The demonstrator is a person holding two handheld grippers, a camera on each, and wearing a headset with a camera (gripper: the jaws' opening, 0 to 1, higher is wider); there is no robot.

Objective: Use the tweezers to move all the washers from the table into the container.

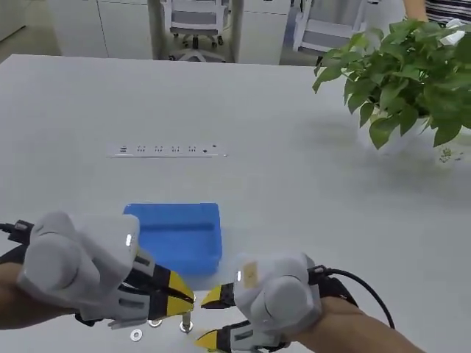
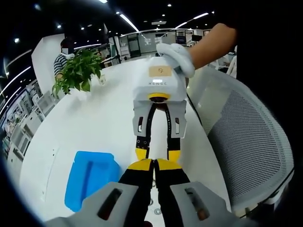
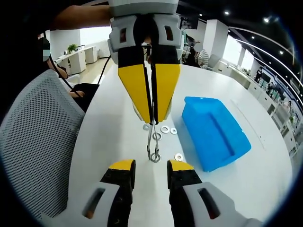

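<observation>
My right tool is nearest, its yellow jaws apart with nothing between them. Facing it, my left tool is clamped on the thin metal tweezers, whose tips sit at one small flat metal washer on the white table. The other metal washers lie scattered close by. Beyond them sits the blue rectangular plastic container. Farther off lies a white power strip, with a leafy green potted plant at the far right.

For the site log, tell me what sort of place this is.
Most likely an open-plan office: a large white table, a mesh office chair beside it, a potted plant, and ceiling lights.
</observation>
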